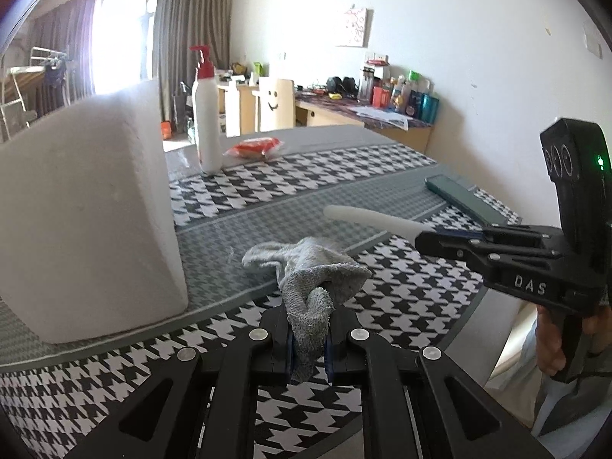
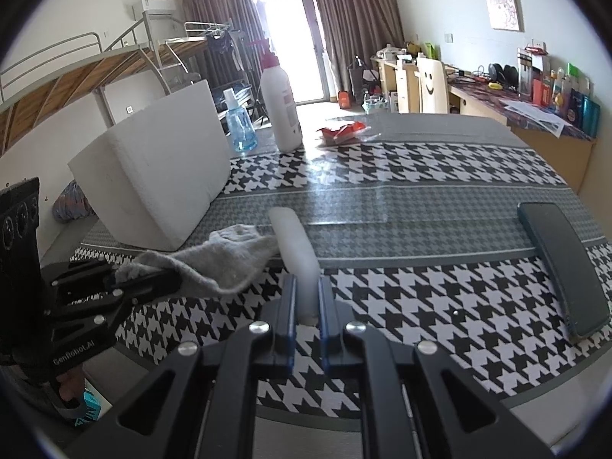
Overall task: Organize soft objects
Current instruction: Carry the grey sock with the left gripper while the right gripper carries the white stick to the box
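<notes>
My left gripper (image 1: 309, 348) is shut on a grey sock (image 1: 311, 271), whose free end lies on the houndstooth tablecloth; the sock also shows in the right wrist view (image 2: 222, 258), with the left gripper (image 2: 126, 281) at its left end. My right gripper (image 2: 306, 302) is shut on a white, flat rounded strip (image 2: 296, 248) that points forward, its tip beside the sock. In the left wrist view the right gripper (image 1: 424, 235) holds the strip (image 1: 373, 218) level above the table, right of the sock.
A white foam box (image 1: 84, 214) stands at the left, also in the right wrist view (image 2: 160, 168). A white pump bottle (image 2: 279, 103), blue spray bottle (image 2: 239, 126) and red packet (image 2: 342, 132) sit at the far side. A dark phone (image 2: 562, 267) lies at the right.
</notes>
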`<state>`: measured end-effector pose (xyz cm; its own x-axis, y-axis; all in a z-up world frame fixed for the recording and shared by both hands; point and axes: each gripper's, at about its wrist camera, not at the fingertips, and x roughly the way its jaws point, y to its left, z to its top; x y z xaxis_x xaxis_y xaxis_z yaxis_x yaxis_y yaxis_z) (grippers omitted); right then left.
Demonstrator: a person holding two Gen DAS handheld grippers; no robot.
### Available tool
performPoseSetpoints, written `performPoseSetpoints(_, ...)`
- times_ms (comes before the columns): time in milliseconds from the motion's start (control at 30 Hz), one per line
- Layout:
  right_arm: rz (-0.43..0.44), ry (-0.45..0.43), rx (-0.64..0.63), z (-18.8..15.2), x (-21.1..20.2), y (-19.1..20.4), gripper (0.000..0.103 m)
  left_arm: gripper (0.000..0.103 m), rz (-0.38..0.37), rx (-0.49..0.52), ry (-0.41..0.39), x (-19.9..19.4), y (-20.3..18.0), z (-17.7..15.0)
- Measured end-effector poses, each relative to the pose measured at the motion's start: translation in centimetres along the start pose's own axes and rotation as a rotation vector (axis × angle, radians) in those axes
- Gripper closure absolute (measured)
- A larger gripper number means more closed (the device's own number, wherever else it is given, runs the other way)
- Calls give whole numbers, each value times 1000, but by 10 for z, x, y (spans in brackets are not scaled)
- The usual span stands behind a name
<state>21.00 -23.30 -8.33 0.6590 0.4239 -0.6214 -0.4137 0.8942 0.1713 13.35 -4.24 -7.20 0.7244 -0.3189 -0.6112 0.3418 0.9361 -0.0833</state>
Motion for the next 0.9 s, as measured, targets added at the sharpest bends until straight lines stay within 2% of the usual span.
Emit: performPoseSetpoints(900, -16, -64, -38, 11, -17, 25, 90, 91, 100, -39, -82, -18, 9, 23)
